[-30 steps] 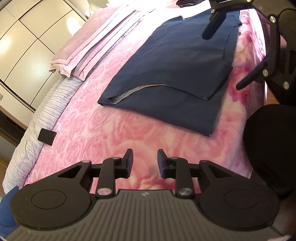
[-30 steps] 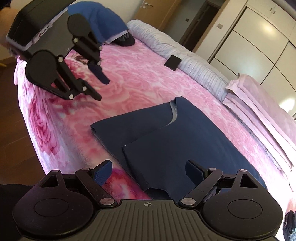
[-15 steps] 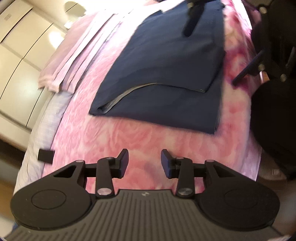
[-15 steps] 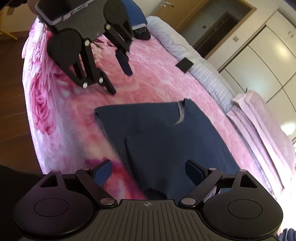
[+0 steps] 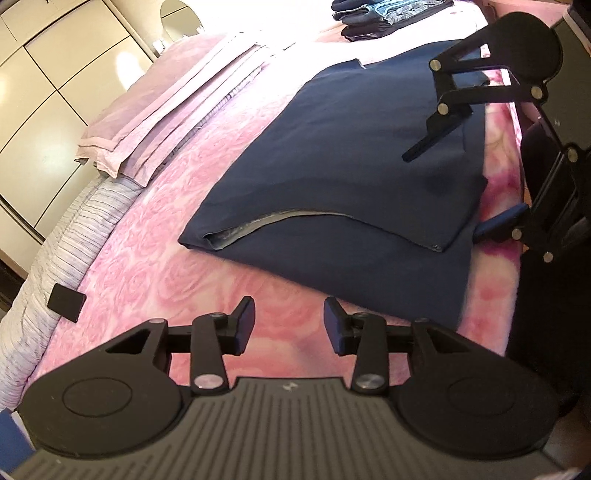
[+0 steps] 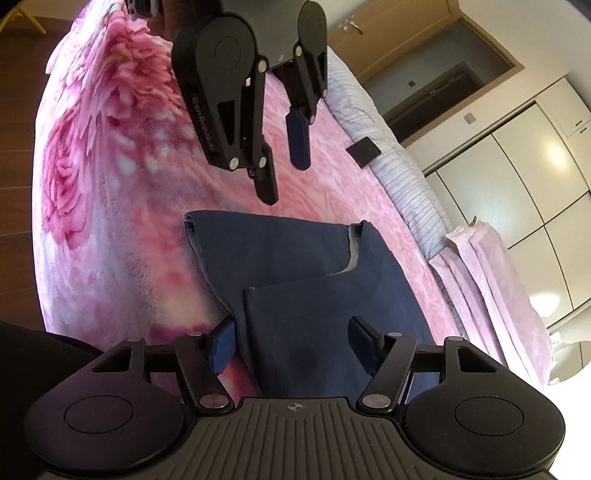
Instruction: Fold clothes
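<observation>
A navy blue garment (image 5: 343,162) lies partly folded flat on the pink rose bedspread (image 5: 177,280), its grey-lined neck opening facing me; it also shows in the right wrist view (image 6: 314,266). My left gripper (image 5: 288,325) is open and empty, hovering over the bedspread just short of the garment's near edge. My right gripper (image 6: 295,343) is open and empty, low over the garment's folded corner near the bed's edge. Each gripper appears in the other's view: the right one (image 5: 443,192) and the left one (image 6: 284,173).
Folded pink bedding (image 5: 166,107) lies along the far side by the wardrobe doors (image 5: 55,92). A small black square object (image 5: 66,307) sits on the striped grey cover (image 5: 55,266). A stack of folded dark clothes (image 5: 380,18) lies at the far end. The bed edge drops to a wooden floor (image 6: 18,110).
The right gripper has dropped lower over the garment's near corner. The left gripper has come closer to the garment's edge and its jaws stand slightly wider.
</observation>
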